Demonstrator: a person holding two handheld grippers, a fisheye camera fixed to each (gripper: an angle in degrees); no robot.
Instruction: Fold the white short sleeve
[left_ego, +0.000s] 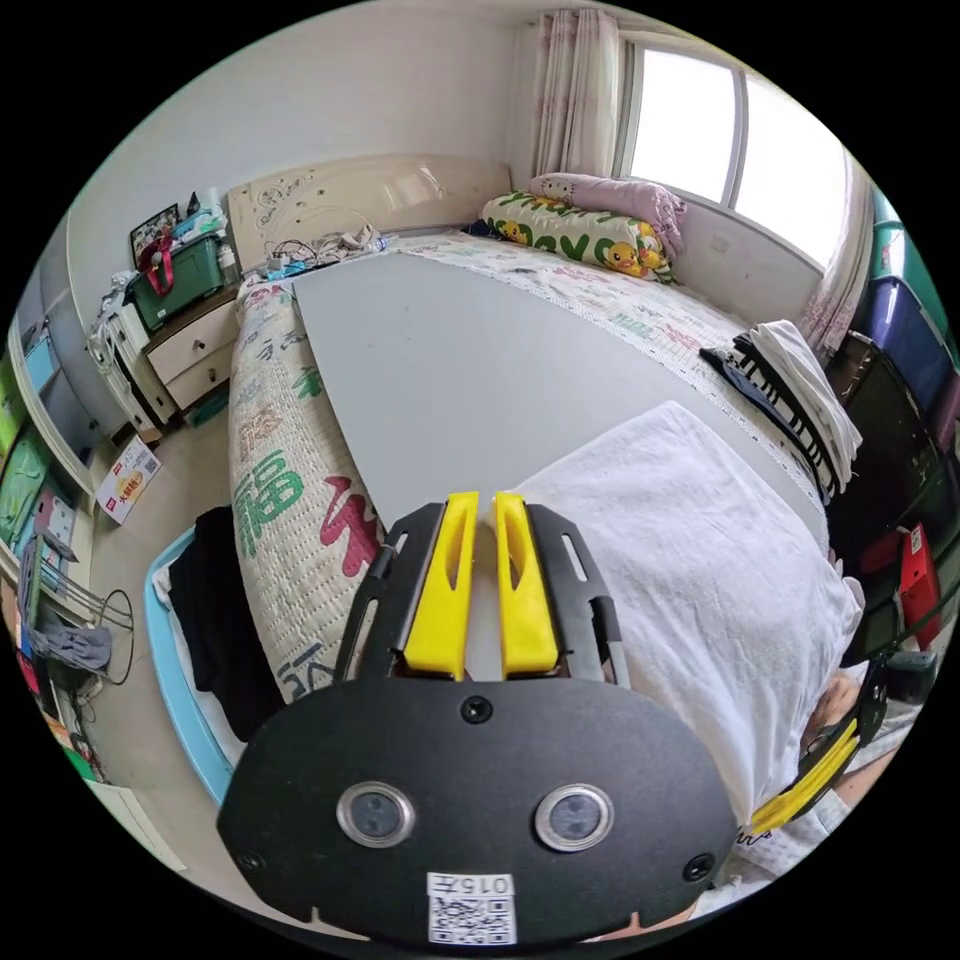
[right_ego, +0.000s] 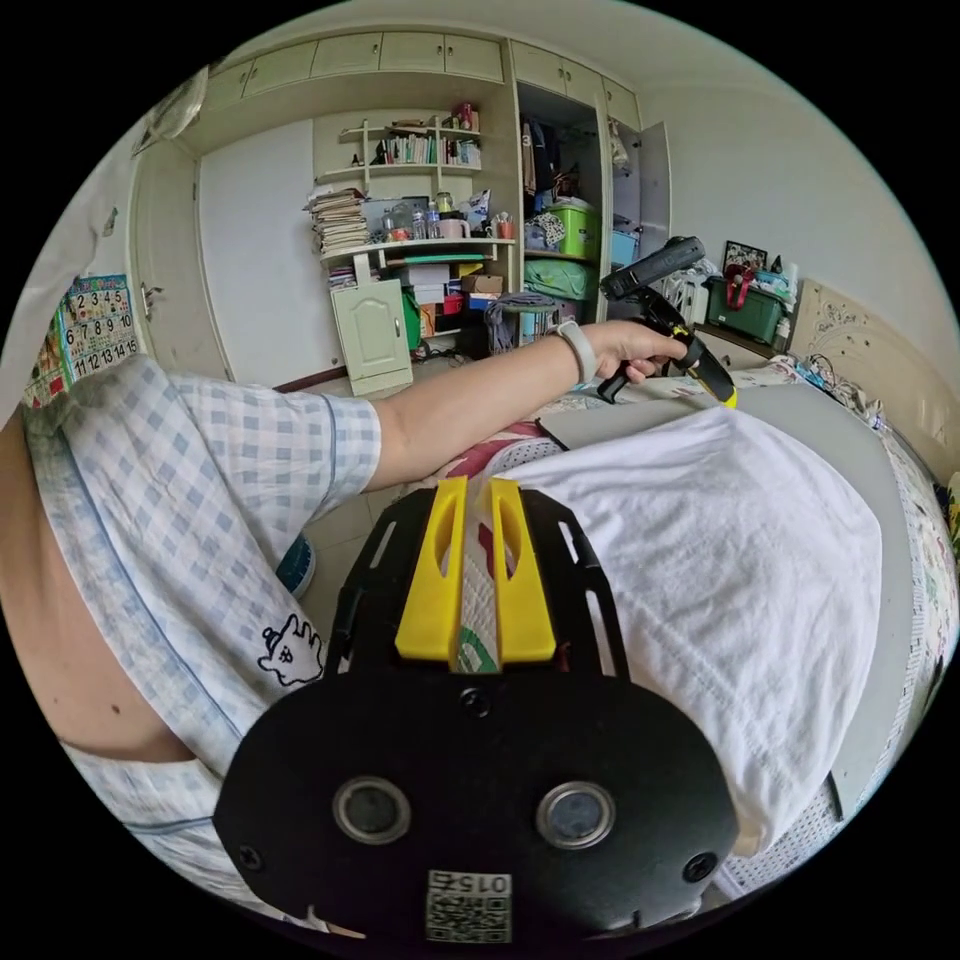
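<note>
The left gripper view looks from just behind the left gripper (left_ego: 483, 500), close above the grey board (left_ego: 440, 370), facing the headboard and window in the upper frame. The right gripper view rides behind the right gripper (right_ego: 478, 485), facing across the bed edge toward the shelves and wardrobe (upper centre). Both views share the white short sleeve (left_ego: 700, 570) (right_ego: 720, 560) and the board (right_ego: 880, 470); each shows the opposite gripper at its right side.

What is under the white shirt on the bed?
The white shirt lies on a flat grey board, and the board rests on the printed bedspread. Whatever sits directly beneath the shirt's middle is covered, so I cannot tell if anything else is there.
</note>
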